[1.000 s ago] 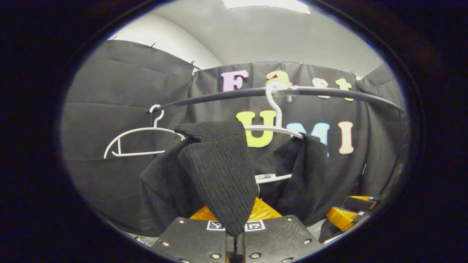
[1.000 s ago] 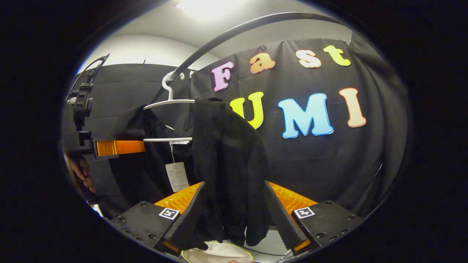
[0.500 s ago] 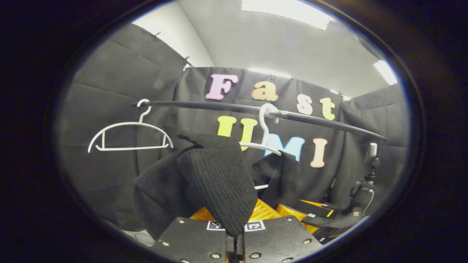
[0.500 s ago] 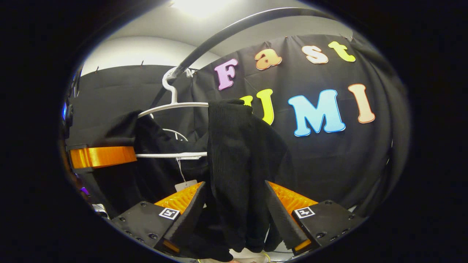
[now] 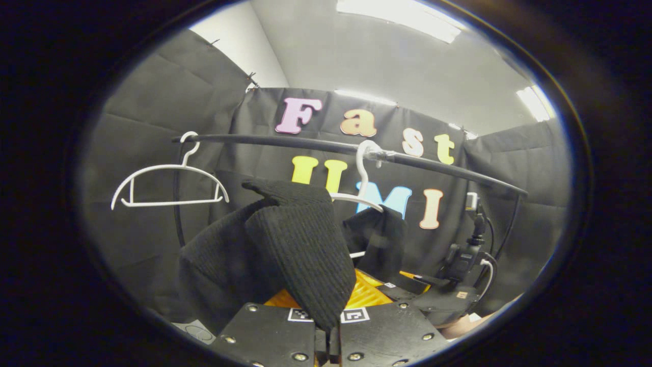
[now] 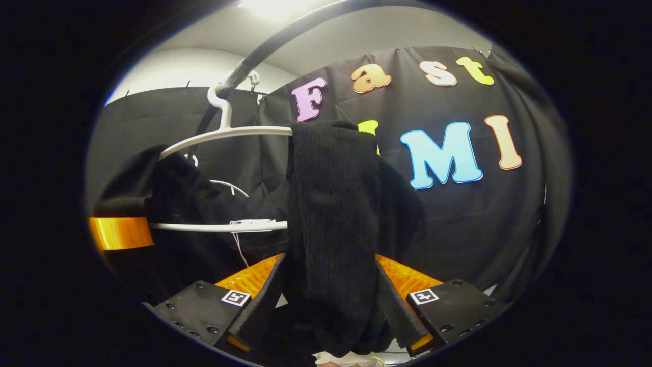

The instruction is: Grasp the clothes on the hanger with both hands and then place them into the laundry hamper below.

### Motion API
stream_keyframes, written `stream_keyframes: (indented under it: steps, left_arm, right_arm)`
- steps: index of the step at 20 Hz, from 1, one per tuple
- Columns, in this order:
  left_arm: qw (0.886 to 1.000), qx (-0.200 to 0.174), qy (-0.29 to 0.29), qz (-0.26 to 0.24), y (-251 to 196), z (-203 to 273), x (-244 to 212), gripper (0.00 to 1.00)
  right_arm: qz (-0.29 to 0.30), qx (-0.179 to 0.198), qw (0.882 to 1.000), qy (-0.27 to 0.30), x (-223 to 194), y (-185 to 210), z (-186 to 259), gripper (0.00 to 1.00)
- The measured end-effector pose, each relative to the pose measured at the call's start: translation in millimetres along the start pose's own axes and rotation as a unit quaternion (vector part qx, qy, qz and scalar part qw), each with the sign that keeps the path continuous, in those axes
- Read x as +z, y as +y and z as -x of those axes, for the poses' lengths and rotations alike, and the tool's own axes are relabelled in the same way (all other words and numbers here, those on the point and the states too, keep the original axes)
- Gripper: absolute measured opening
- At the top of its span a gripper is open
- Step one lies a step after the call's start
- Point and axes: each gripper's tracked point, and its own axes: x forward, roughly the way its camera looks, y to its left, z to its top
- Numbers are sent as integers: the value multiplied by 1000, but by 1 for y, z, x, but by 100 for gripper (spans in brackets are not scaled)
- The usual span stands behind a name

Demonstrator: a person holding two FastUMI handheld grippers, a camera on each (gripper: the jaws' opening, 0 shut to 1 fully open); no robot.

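Black knit sweater [image 5: 300,255] hangs from the white hanger [image 6: 224,135] on the black rail [image 5: 305,145]. The left gripper [image 5: 328,326] is pinched tight on one shoulder of it. The right gripper [image 6: 326,311] has its fingers spread wide, with the other shoulder hanging down between them — not squeezed yet. The cloth runs long-ways up and down from the hanger bar. I think the right one must close next, then both pull off and go down. A bare white hanger [image 5: 168,186] hangs farther along the rail.
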Motion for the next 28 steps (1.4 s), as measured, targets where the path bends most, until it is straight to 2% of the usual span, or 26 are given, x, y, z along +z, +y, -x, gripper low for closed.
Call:
stream_keyframes:
  steps: [5,6,7,8,10,12,14,17,24,28]
  left_arm:
    - [1000,2,-7,4,-1,6,5,6]
    - [1000,3,-9,7,-1,6,5,6]
    - [1000,4,-11,10,-1,6,6,6]
    - [1000,5,-13,13,-1,6,8,6]
    - [1000,10,-16,18,1,6,9,6]
    - [999,15,-21,21,5,7,12,6]
    - [999,26,-34,25,11,13,19,6]
    - [997,34,-60,20,15,23,39,6]
    - [994,39,-93,35,38,40,69,6]
    - [992,57,-106,41,70,48,74,7]
  right_arm:
    - [9,6,1000,-6,4,2,-22,97]
    - [10,23,1000,-4,5,5,-27,88]
    - [11,31,999,-3,7,5,-31,84]
    - [11,32,999,-3,9,-1,-35,70]
    - [1,38,999,-2,11,-12,-37,33]
    - [-14,63,998,-5,12,-12,-32,12]
    - [-19,65,998,-11,13,-21,-30,8]
    - [-35,47,998,-24,21,-39,-23,8]
    - [-29,-13,998,-57,50,-89,-14,8]
    - [-29,-47,995,-87,64,-110,-4,8]
